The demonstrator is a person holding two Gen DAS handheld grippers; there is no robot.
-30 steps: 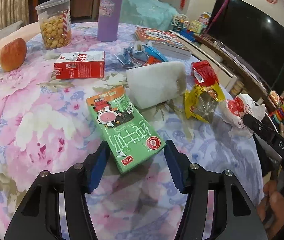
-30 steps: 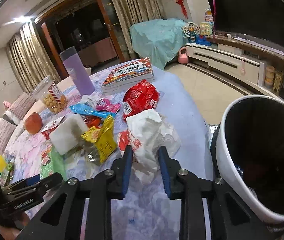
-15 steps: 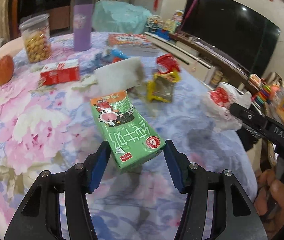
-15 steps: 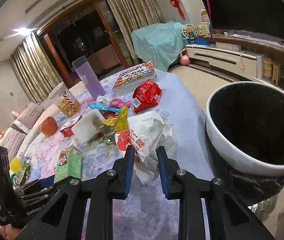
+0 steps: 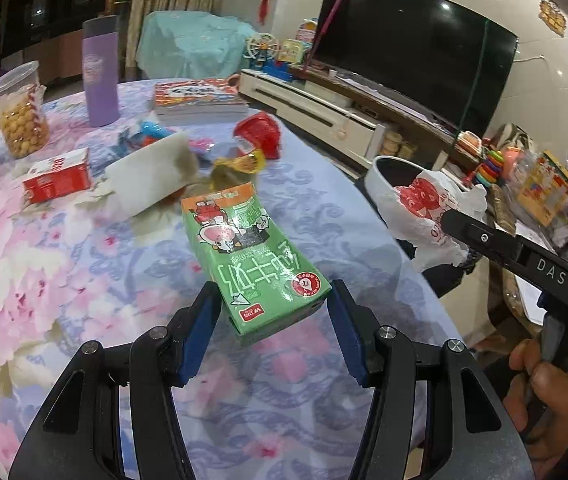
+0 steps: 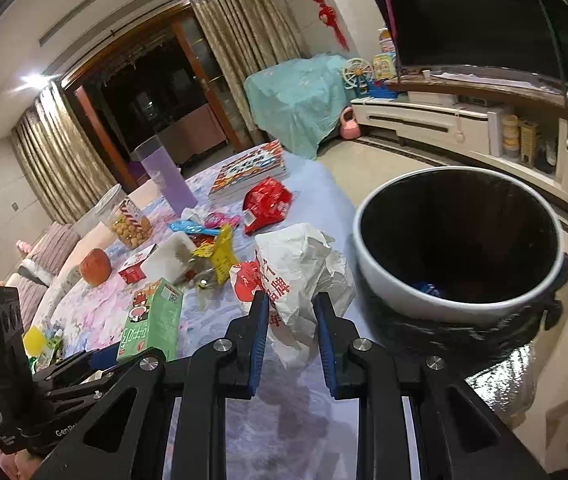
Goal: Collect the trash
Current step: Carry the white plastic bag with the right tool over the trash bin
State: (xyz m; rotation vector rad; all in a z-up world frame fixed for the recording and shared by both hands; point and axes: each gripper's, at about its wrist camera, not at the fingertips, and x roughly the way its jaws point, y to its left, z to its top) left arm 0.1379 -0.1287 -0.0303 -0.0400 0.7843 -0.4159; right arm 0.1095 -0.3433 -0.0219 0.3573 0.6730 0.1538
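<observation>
Around us: we see the bench [image 5: 44,264] under a flowered cloth, crowded with a purple flask [image 5: 100,76], a jar of snack balls [image 5: 20,116], a red carton [image 5: 58,176], a white block [image 5: 152,176], a stack of books [image 5: 200,100], a red packet [image 5: 258,136] and a yellow wrapper [image 6: 222,254].
In the way: between the two held things and the bin [image 6: 459,240] we see only open bench edge; the bin stands just beside the bench, its mouth facing up (a scrap of blue shows at its bottom).
Left hand: our left tongs [image 5: 274,316] point forward and down over the bench, and their blue pads [image 5: 200,328] are closed against the sides of the green milk carton [image 5: 252,256], which hangs clear of the cloth.
Right hand: our right tongs [image 6: 289,324] sit narrow, pinching the crumpled white bag [image 6: 303,268] with red print; in the left view a hand [image 5: 551,392] grips the handle.
Carton's lie: its long axis runs away from the left tongs toward the middle of the bench, near end gripped, far end tipped upward, printed face up.
Bag's place: it is lifted at the bench edge, close beside the bin's rim.
</observation>
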